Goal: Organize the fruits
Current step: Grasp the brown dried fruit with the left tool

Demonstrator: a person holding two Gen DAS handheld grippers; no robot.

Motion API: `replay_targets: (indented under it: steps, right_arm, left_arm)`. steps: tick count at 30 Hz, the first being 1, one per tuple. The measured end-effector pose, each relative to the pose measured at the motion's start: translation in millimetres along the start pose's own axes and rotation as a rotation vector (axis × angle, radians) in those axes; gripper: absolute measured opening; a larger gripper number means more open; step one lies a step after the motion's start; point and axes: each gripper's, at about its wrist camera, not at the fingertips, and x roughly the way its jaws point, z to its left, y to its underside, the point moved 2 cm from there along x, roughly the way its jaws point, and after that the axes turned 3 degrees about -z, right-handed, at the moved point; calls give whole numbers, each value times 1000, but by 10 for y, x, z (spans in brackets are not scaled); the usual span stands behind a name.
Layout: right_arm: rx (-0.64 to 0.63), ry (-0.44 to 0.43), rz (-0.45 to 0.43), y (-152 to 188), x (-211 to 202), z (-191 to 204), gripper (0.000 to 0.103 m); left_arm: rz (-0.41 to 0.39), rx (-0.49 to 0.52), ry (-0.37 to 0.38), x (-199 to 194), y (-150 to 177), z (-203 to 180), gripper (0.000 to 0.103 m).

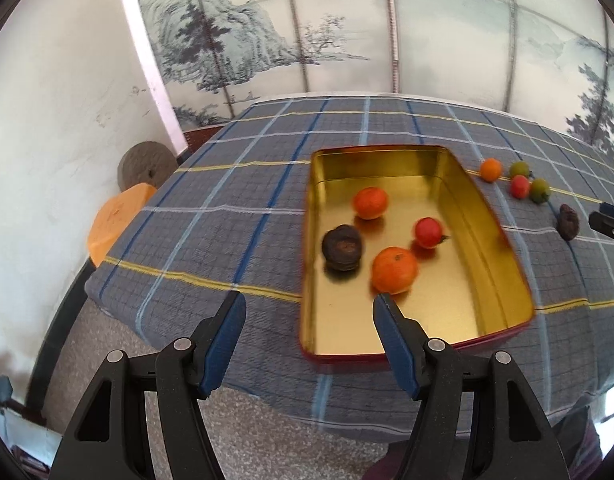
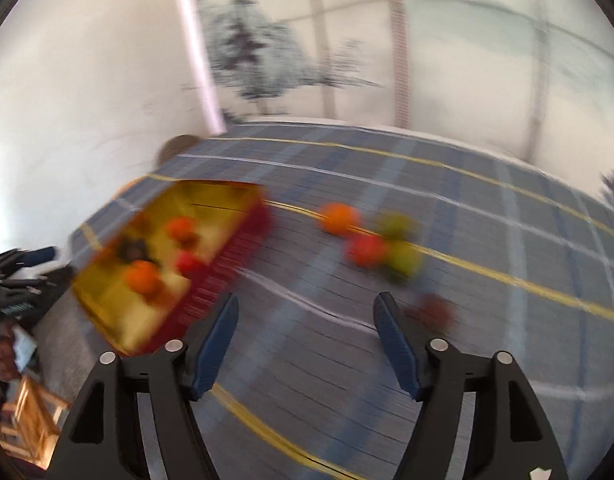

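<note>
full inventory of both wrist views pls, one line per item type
tin: 1, gold inside, red outside, on the cloth
oranges in tin: 2, orange
red tomato in tin: 1, red
dark fruit in tin: 1, brown-black, wrinkled
orange on cloth: 1, right of tin
small tomatoes on cloth: 3, one red, two green, clustered
dark fruit on cloth: 1, brown, nearest the right gripper
tablecloth: 1, blue-grey plaid
stools: 2, orange and grey, left of table
left gripper: open, empty
right gripper: open, empty
</note>
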Motion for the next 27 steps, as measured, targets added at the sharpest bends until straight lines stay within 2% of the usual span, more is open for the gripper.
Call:
replay_targets:
  steps: [5,8,10,14,17,20,23,27]
  right_arm:
    - [45,205,55,311,-178,-779,75]
    - [73,277,79,481,-279,-1156,75]
    - [100,307,95,596,-333,-1385,75]
    - [174,300,86,719,-380,-1652,76]
    - [241,246,74,771,-421,-1799,78]
    - [292,209,43,778,-467,-1863,81]
    - [318,186,17,784,-508,-1904,81]
    - [295,159,-2,762,-531,-1832,86]
  left_arm:
    - [5,51,106,-91,-98,-377,67]
    - [21,92,192,-109,-185,-711,67]
    - [41,117,275,-117,-253,-977,67]
    - [76,148,422,-75,-416,-1540,67]
    - [48,192,479,-10,-504,-1976,67]
    - [62,260,545,151,-585,-2392,67]
    - [85,324,535,398,-673,-2712,67]
    - [131,340,529,758,-767,-2916,67]
